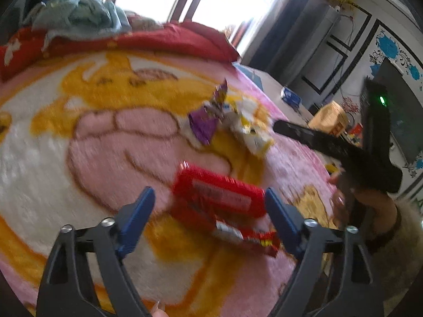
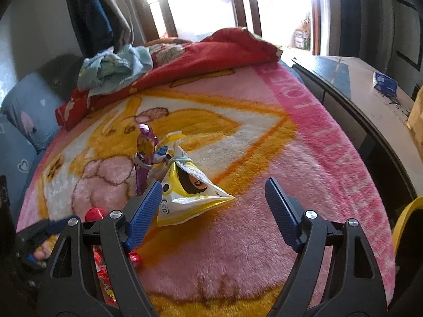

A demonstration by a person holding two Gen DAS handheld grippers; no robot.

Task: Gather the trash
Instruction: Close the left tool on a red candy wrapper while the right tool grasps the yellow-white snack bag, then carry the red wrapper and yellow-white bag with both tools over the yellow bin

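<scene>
Left wrist view: a crinkled red foil snack wrapper [image 1: 219,195] is seen lying flat on the pink and yellow plush cartoon blanket [image 1: 79,137], just ahead of the left gripper [image 1: 210,200], whose blue pads are spread wide on either side of it without touching. No contact can be confirmed, as the picture is smeared by motion. A second red wrapper strip [image 1: 246,235] lies just below it.

Further up the blanket a purple foil wrapper [image 1: 208,116] and a knotted yellow and white plastic snack bag [image 2: 185,192] lie together. In the right wrist view the right gripper [image 2: 214,198] is held with its jaws wide apart and empty; the yellow bag's lower corner lies between the pads, closer to the left one.

All this trash is judged to be very light, thin and limp, with a slick foil surface that may slide between ribbed pads. The red wrapper is probably best taken across its short width near the middle, where it is puffed up off the pile. The yellow bag is best pinched at the knotted neck or a stiff folded corner, since the plush blanket could be caught by a low grip.
</scene>
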